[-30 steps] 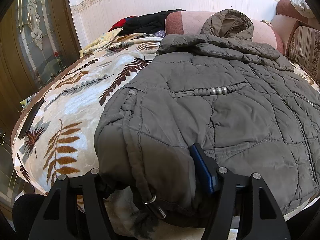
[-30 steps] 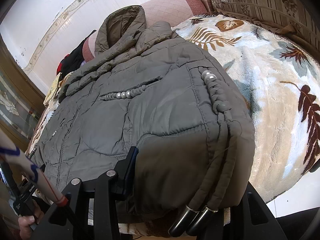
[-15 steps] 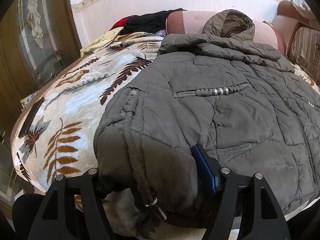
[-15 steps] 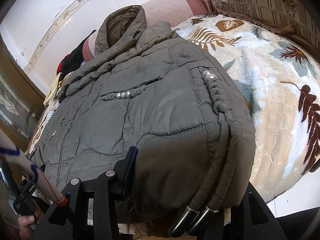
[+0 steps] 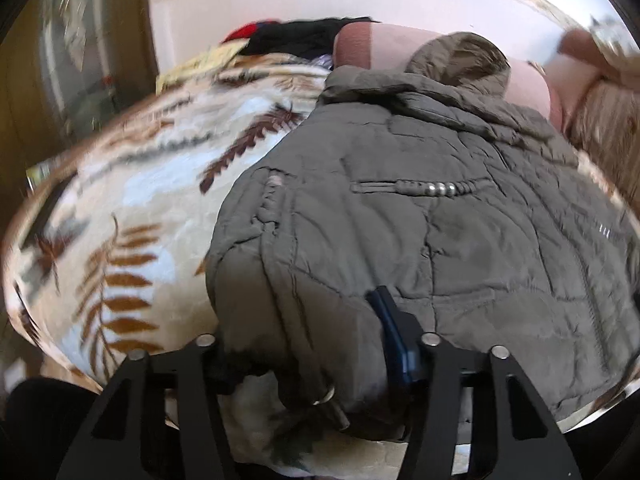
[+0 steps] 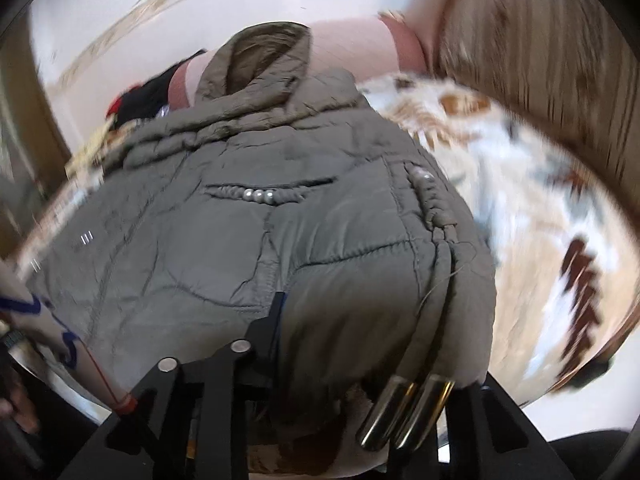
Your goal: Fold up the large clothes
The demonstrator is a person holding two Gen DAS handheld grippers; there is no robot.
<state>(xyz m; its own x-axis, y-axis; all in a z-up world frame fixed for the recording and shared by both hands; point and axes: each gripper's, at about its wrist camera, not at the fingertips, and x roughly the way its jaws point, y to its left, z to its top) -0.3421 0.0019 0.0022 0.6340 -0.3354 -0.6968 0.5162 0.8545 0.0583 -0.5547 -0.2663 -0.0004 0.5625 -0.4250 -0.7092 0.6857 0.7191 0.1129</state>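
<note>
left tongs [image 5: 304, 344]: closing, jacket [image 5: 420, 220] hem corner between them | right tongs [image 6: 360, 344]: closing, opposite hem corner between | jacket: flat on bed [image 5: 120, 208], hood toward pillows, hem toward tongs, lengthwise away

Olive-grey quilted hooded puffer coat [image 5: 440, 216], spread flat on the leaf-patterned fleece blanket [image 5: 120, 220], hood toward the pink bolster; beaded braid trim at pocket, metal-tipped drawcords hanging from the hem.

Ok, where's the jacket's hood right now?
The hood lies at the jacket's far end in both wrist views, propped against the pink bolster near the wall, opposite the hem at the grippers.
</note>
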